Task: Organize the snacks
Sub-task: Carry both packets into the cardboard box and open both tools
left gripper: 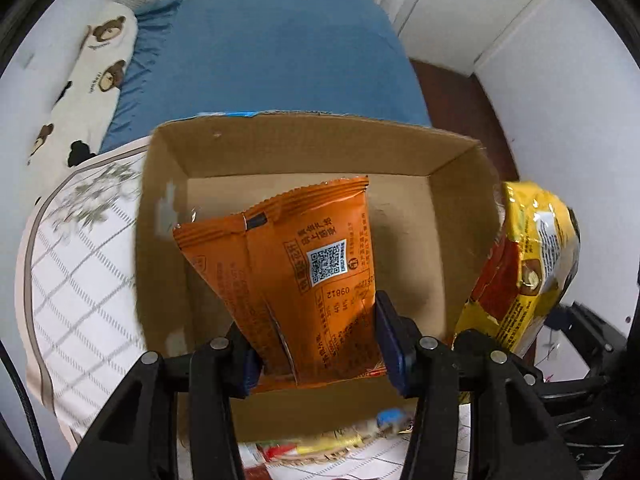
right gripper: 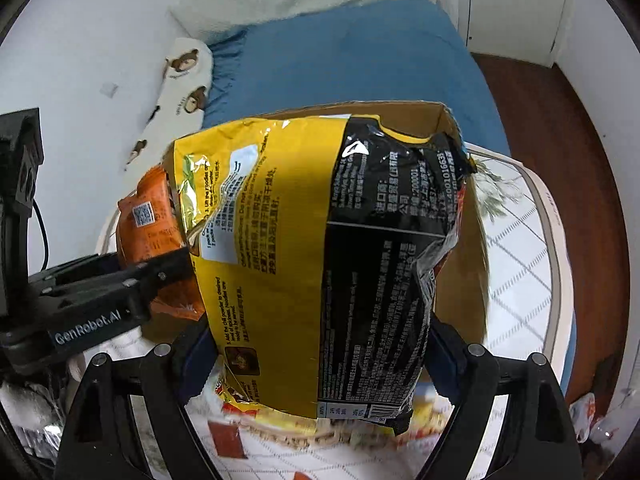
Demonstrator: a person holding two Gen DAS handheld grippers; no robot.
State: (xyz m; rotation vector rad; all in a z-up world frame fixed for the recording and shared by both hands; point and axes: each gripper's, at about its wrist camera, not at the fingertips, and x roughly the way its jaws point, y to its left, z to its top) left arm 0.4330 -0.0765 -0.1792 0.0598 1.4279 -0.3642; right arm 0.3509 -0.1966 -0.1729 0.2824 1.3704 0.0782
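Left gripper point(left gripper: 320, 344) pinching orange packet point(left gripper: 296, 272), right gripper point(right gripper: 316, 360) clamping yellow-black bag point(right gripper: 320, 248), cardboard box point(right gripper: 460, 280) mostly hidden

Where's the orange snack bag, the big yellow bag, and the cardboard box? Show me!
orange snack bag point(left gripper: 304, 280), left wrist view, on the panel near its square code.
big yellow bag point(right gripper: 296, 240), right wrist view, on its yellow back panel.
cardboard box point(left gripper: 304, 148), left wrist view, on its far inside wall.

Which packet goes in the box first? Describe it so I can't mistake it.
Find the open cardboard box in front of the blue bed. Above it, the left gripper holds an orange packet, smaller than the yellow-and-black bag beside it.
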